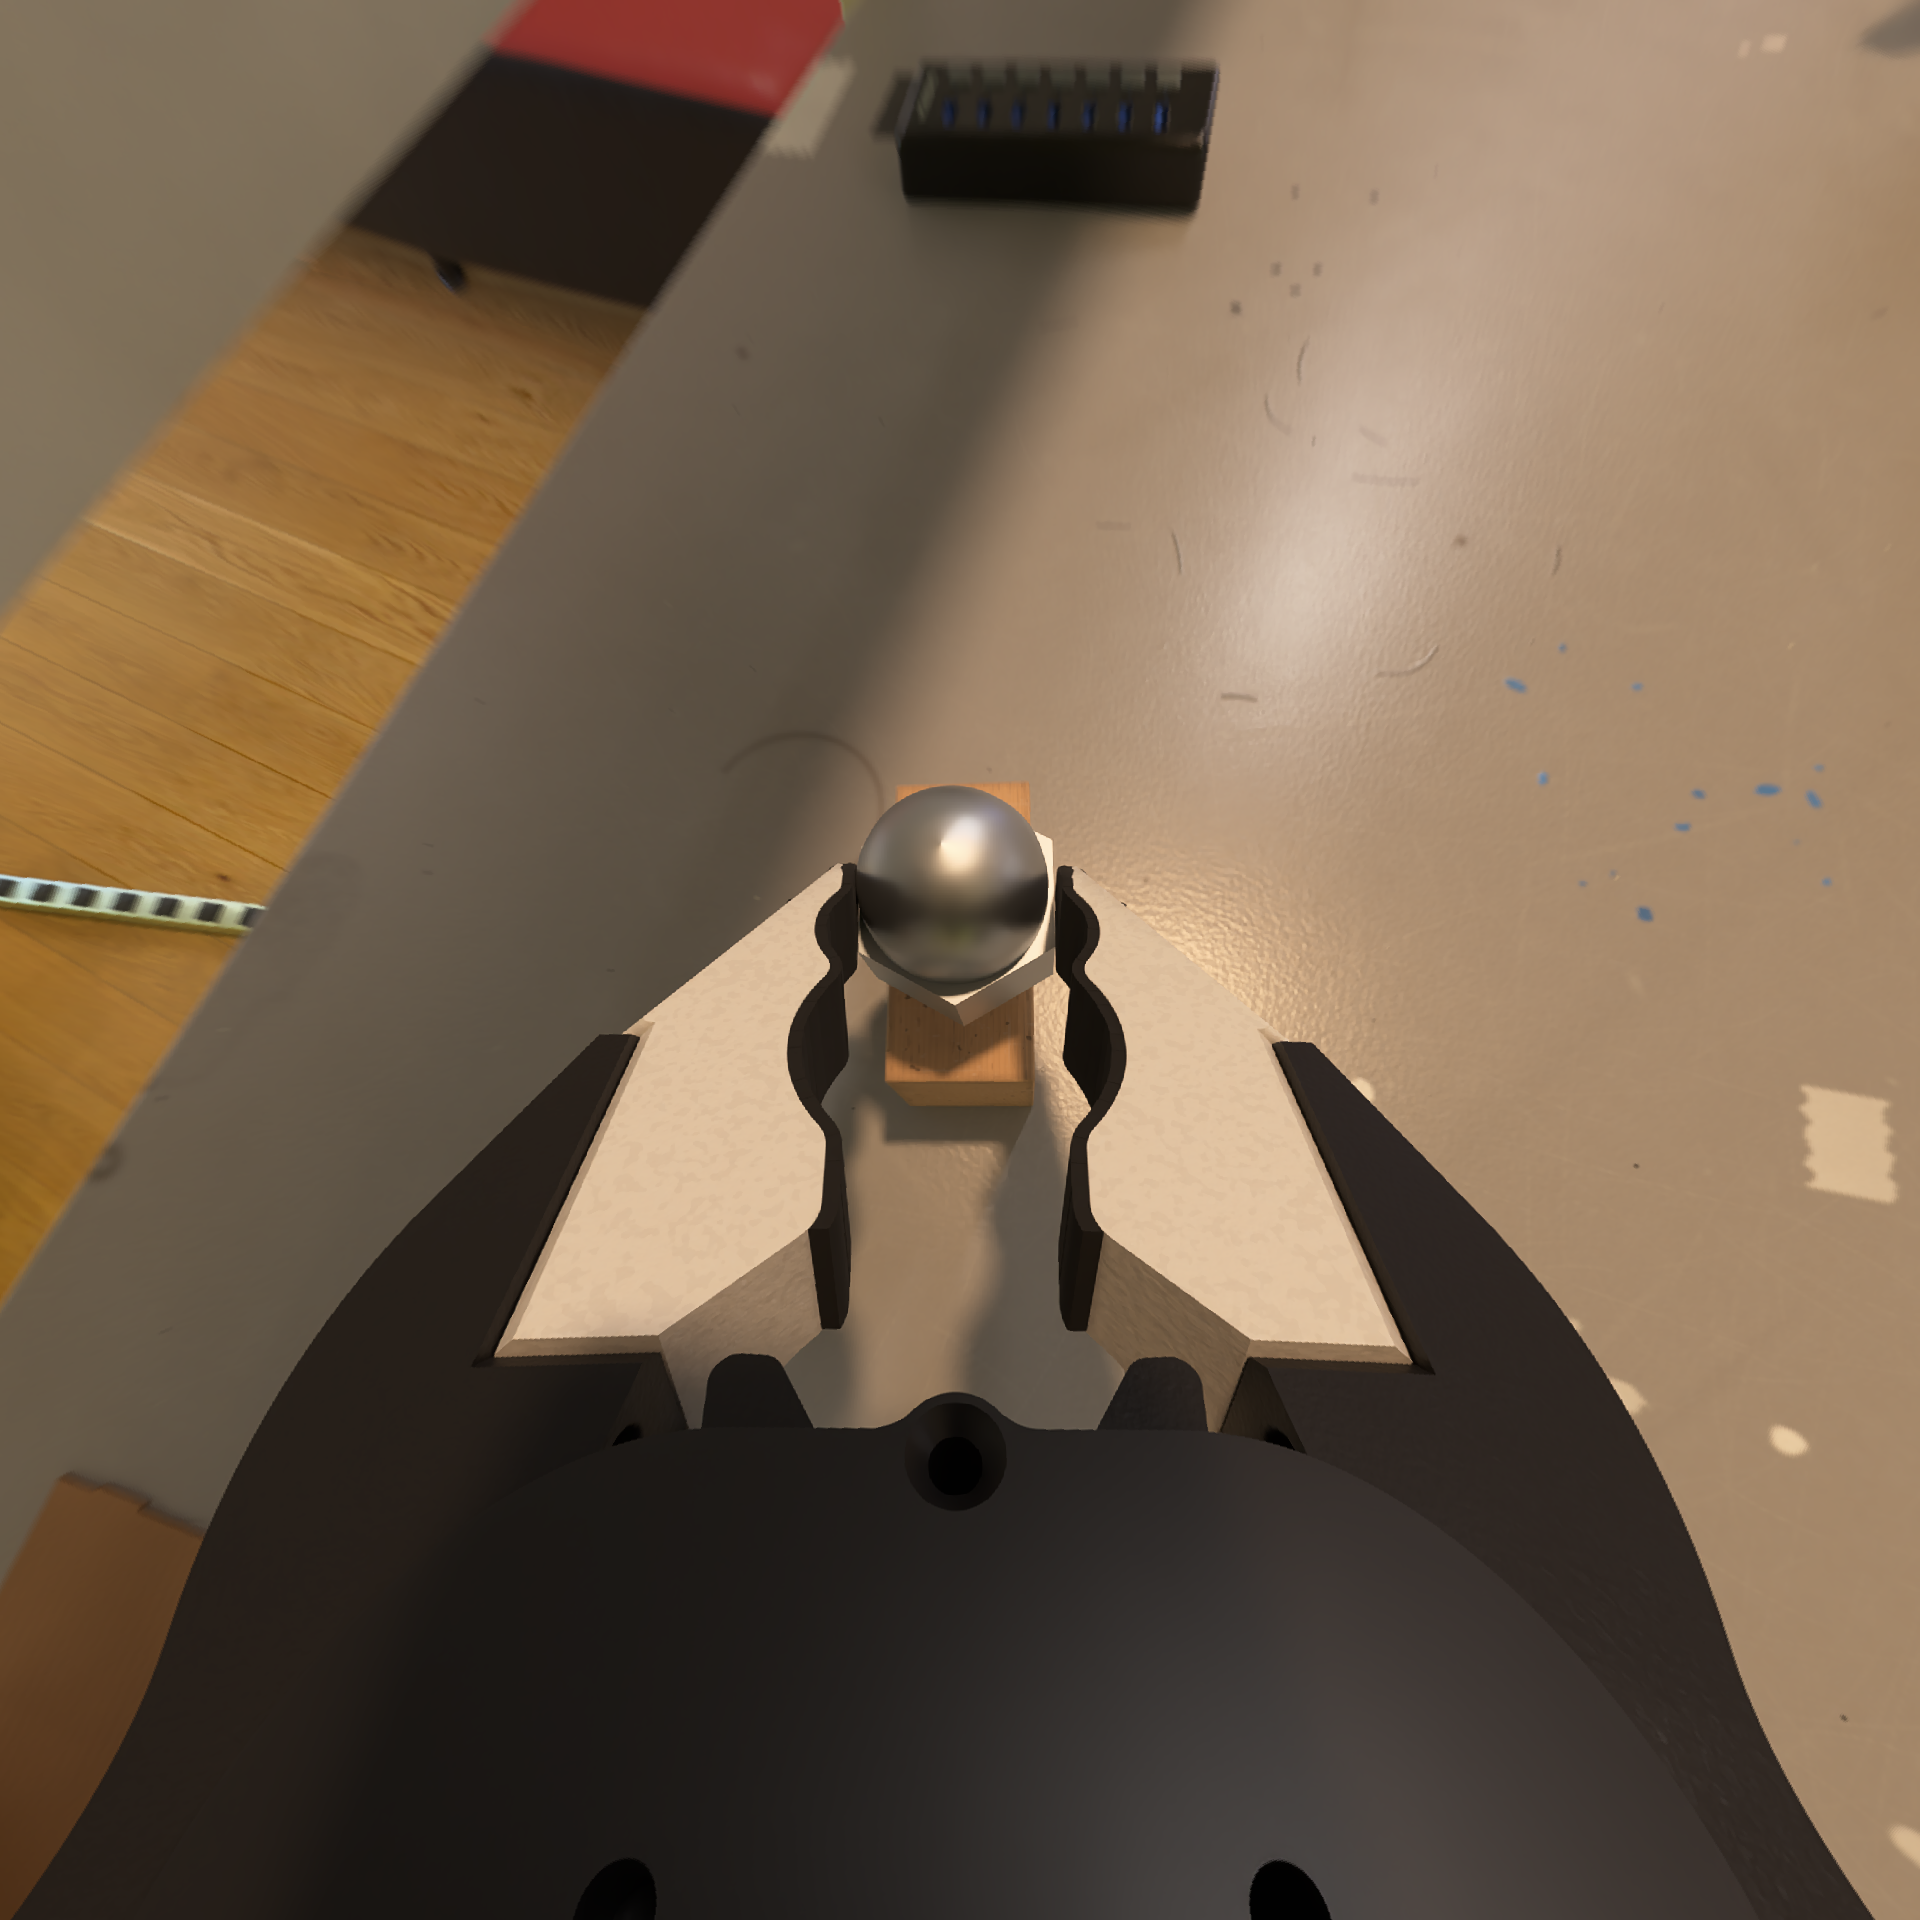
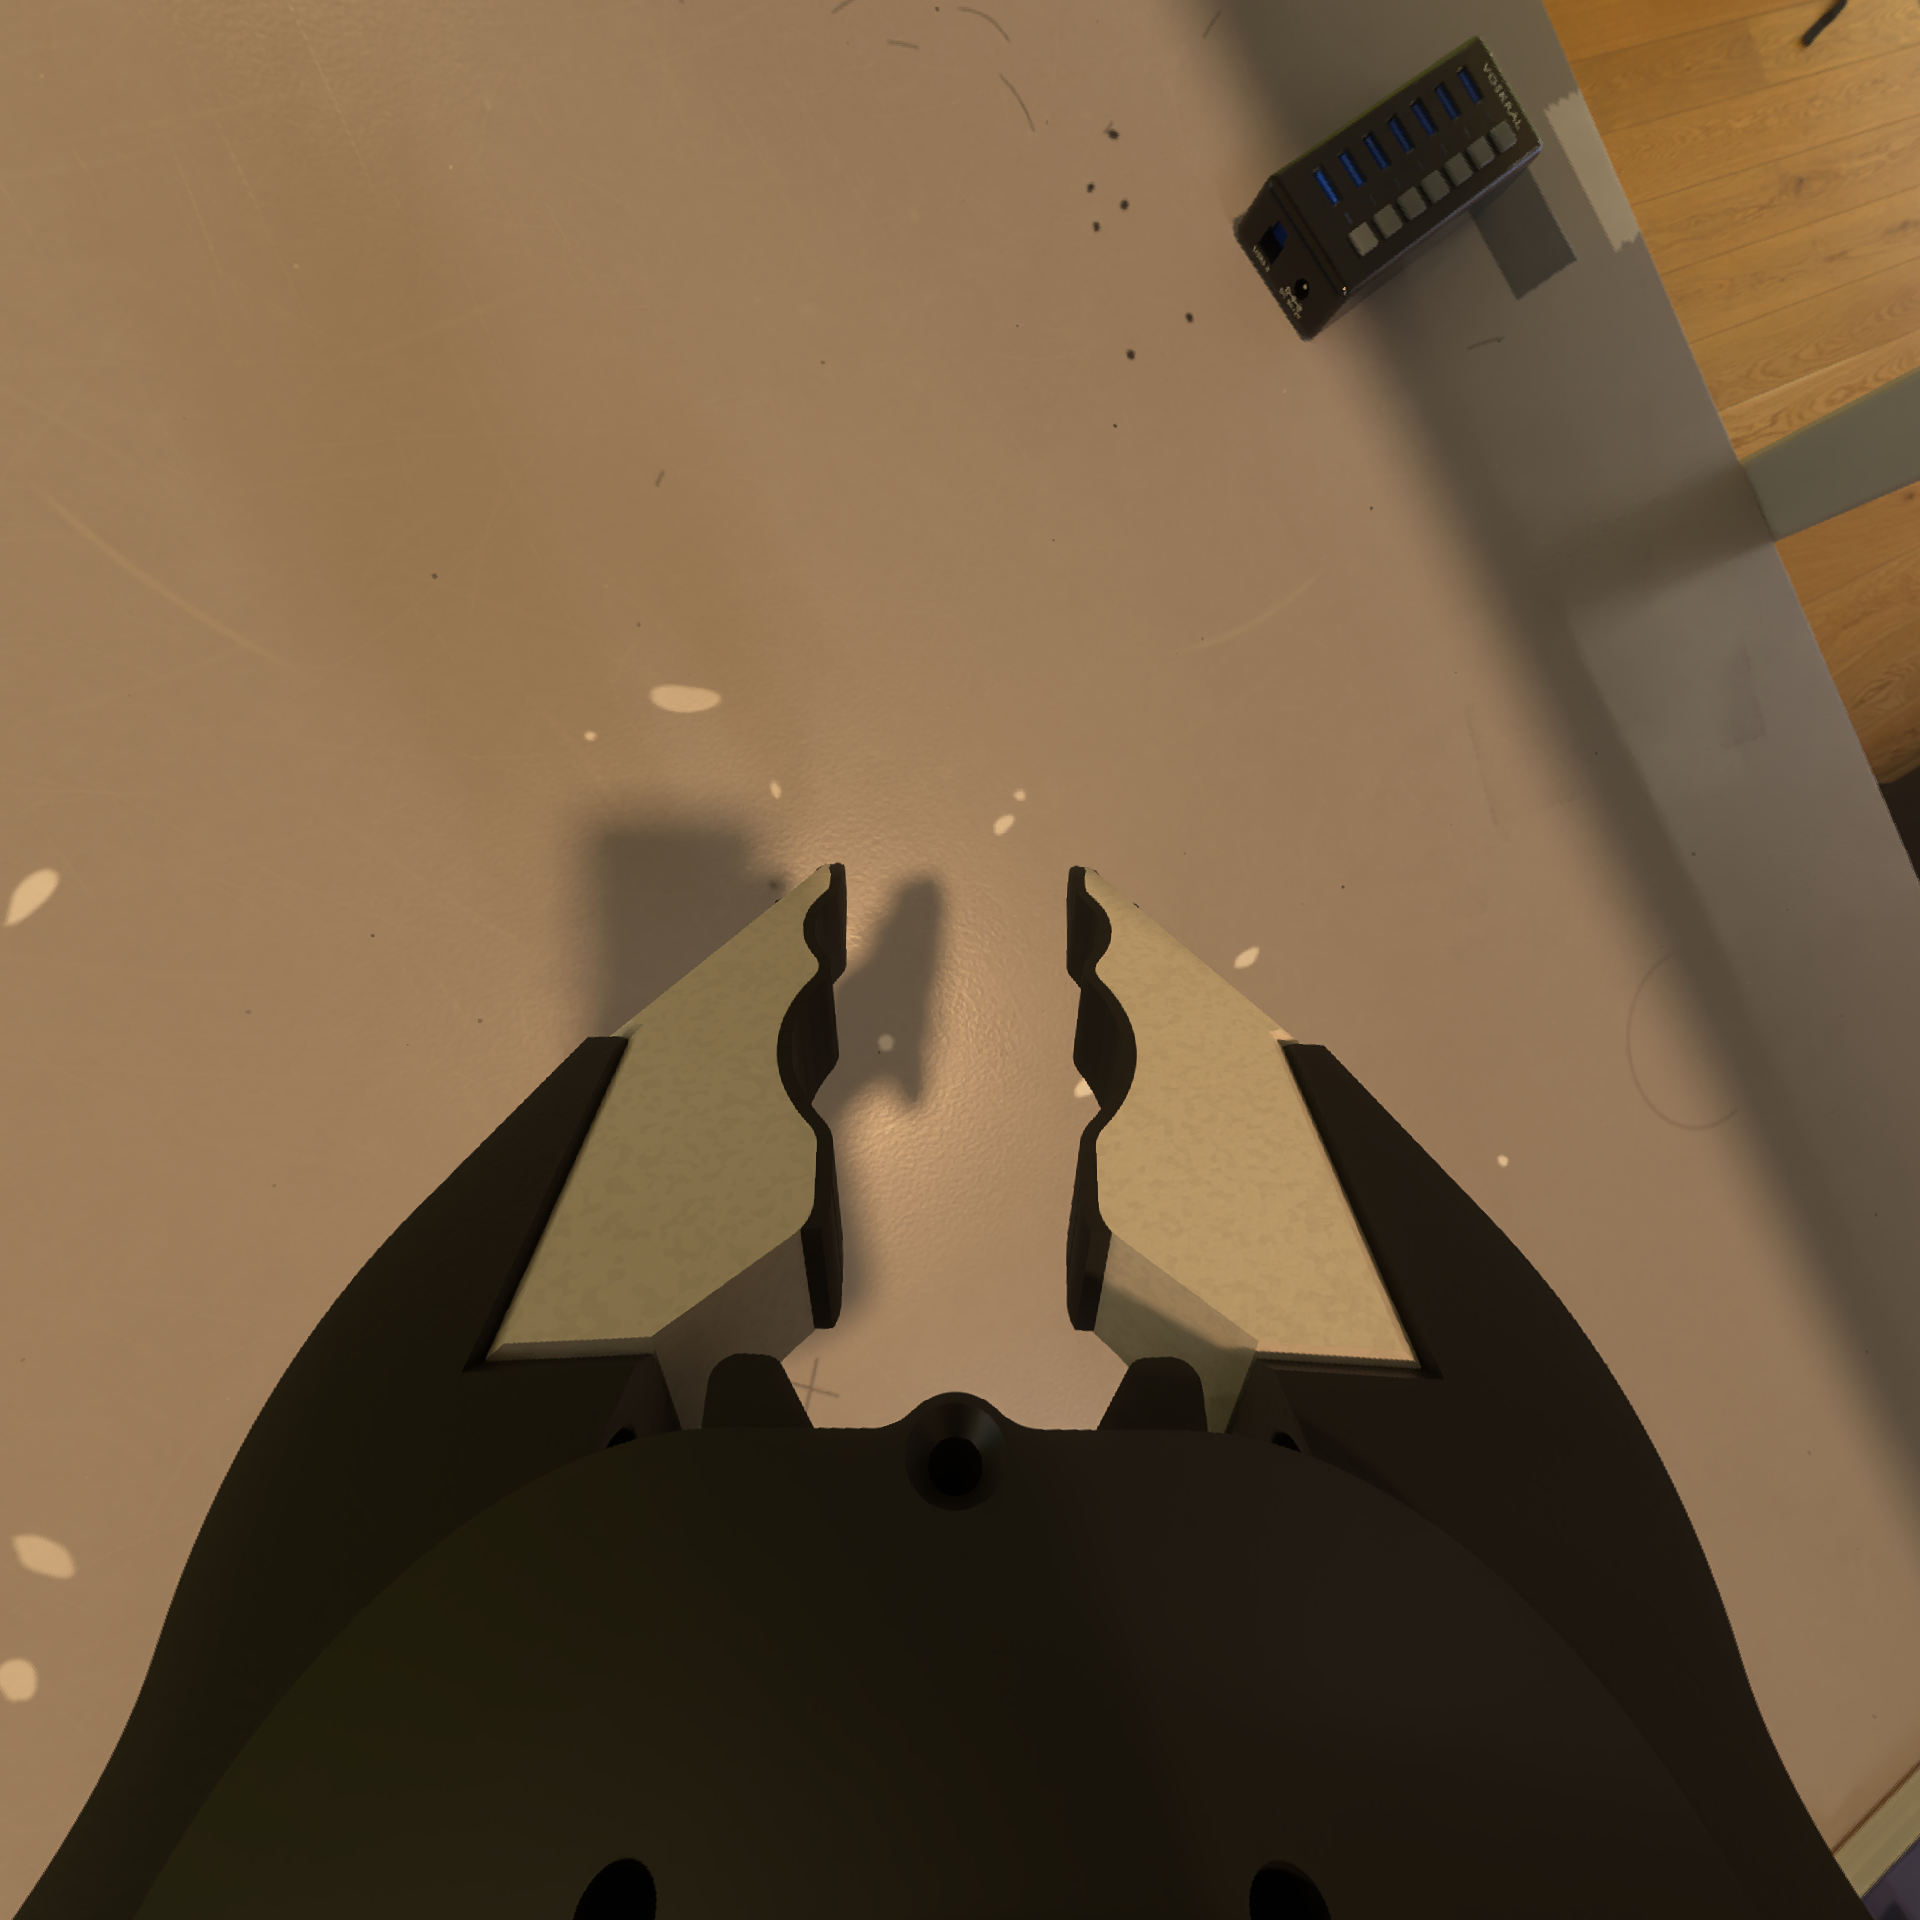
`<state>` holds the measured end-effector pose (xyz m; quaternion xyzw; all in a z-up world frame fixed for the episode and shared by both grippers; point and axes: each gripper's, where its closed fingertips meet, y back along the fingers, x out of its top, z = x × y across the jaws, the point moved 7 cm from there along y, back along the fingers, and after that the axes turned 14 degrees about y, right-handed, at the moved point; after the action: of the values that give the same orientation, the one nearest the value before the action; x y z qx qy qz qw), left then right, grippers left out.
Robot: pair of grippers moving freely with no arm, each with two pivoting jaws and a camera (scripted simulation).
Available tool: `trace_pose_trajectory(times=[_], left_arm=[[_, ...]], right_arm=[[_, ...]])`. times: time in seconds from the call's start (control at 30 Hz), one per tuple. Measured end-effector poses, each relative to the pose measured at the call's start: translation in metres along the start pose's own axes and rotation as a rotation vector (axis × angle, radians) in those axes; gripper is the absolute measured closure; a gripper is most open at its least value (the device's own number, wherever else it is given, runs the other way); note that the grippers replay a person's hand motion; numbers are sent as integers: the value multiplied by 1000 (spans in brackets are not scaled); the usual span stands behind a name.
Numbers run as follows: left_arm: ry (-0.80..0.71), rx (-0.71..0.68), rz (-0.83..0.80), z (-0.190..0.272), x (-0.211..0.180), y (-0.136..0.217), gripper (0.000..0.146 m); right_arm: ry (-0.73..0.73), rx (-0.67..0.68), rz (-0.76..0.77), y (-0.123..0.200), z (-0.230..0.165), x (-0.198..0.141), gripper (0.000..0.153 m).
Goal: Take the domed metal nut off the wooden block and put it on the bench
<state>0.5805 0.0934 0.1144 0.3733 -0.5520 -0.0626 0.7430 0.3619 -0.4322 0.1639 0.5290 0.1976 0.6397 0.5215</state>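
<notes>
Two grippers over the scuffed beige bench [image 1: 1351, 520]. Left gripper [image 1: 954, 914]: its black wavy fingertips [image 1: 831, 935] sit against both sides of the shiny domed metal nut with a hex base [image 1: 951, 899], so it reads as clamped on the nut. Nut is over the small rectangular wooden block [image 1: 956, 1060]; whether its base touches the block top or is just clear of it, cannot tell. Block lies flat on the bench, near the bench's left edge as the left wrist view sees it, with wooden floor [image 1: 260, 571] beyond that edge.

Black rectangular hub with a row of blue ports [image 1: 1055, 130] sits well apart from the block, toward the far end of the bench, close to that same edge.

Right gripper [image 2: 956, 883]: fingers apart, nothing between them, only bare bench [image 2: 520, 416] with pale spots below. Same hub [image 2: 1392, 182] shows at the far right corner of the right wrist view, near the bench edge. Nut and block are outside that view.
</notes>
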Motion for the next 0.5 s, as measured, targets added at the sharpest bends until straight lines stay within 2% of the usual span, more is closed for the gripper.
trace_pose_trajectory(times=[0.13, 0.2, 0.27, 0.37, 0.5], left_arm=[[-9, 46, 187, 15, 27, 43, 108], [0, -29, 289, 41, 49, 62, 108], [-48, -86, 274, 81, 70, 69, 108], [-200, -156, 193, 165, 91, 49, 108], [-276, -322, 59, 269, 86, -21, 108]], right_arm=[[2, -16, 7, 4, 1, 1, 110], [7, -30, 14, 7, 1, 3, 110], [14, -40, 16, 9, 1, 5, 110], [28, -48, 6, 12, -1, 8, 111], [38, -59, 8, 17, -3, 10, 111]])
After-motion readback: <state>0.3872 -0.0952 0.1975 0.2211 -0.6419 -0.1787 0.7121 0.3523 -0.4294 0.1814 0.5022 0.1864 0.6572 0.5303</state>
